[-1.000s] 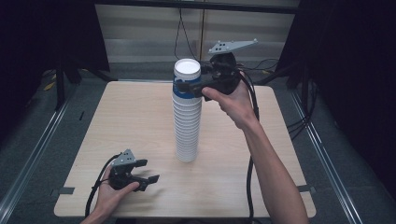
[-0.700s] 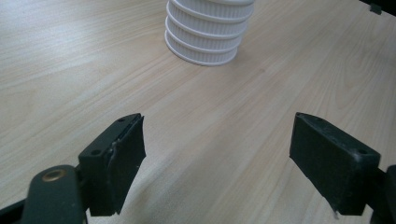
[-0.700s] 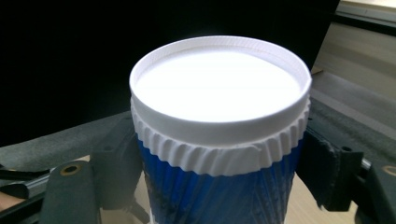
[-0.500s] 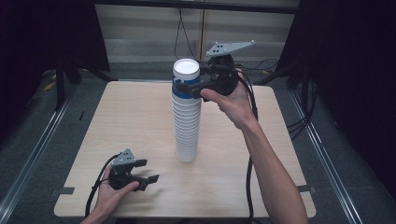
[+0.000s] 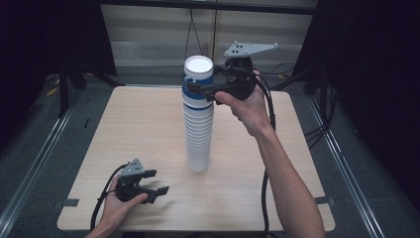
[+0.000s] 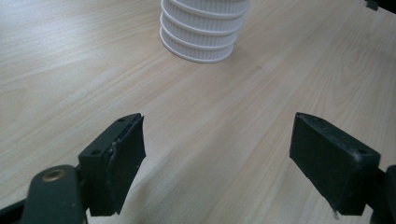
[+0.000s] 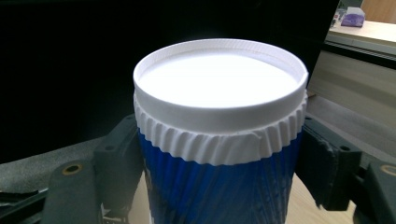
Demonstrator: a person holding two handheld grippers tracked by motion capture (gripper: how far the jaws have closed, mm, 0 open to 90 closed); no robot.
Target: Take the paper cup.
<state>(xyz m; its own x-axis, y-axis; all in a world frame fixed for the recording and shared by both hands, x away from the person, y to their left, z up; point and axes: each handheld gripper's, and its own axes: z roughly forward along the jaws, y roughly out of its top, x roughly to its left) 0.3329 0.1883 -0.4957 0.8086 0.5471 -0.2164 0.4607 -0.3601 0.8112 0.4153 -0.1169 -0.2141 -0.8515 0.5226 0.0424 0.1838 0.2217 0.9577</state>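
Observation:
A tall stack of white ribbed paper cups [image 5: 198, 139] stands at the middle of the wooden table [image 5: 124, 129]. Its top cup is blue with a white rim [image 5: 198, 67]. My right gripper [image 5: 200, 90] reaches in from the right at that height, and its jaws have just been closing on it. In the right gripper view both pads [image 7: 116, 158] press the sides of the blue cup [image 7: 219, 186]. My left gripper [image 5: 157, 181] rests low near the table's front left, jaws wide apart with nothing between them [image 6: 219, 154]. The base of the stack [image 6: 198, 32] stands ahead of it.
Black cables trail from both grippers, the right one hanging past the forearm [image 5: 270, 148] to the table's front edge. Metal rails [image 5: 29, 168] run along the floor on both sides of the table. Dark curtains stand behind.
The right gripper's jaws have drawn in against the blue cup at the top of the stack. Both hands and the stack have kept their places.

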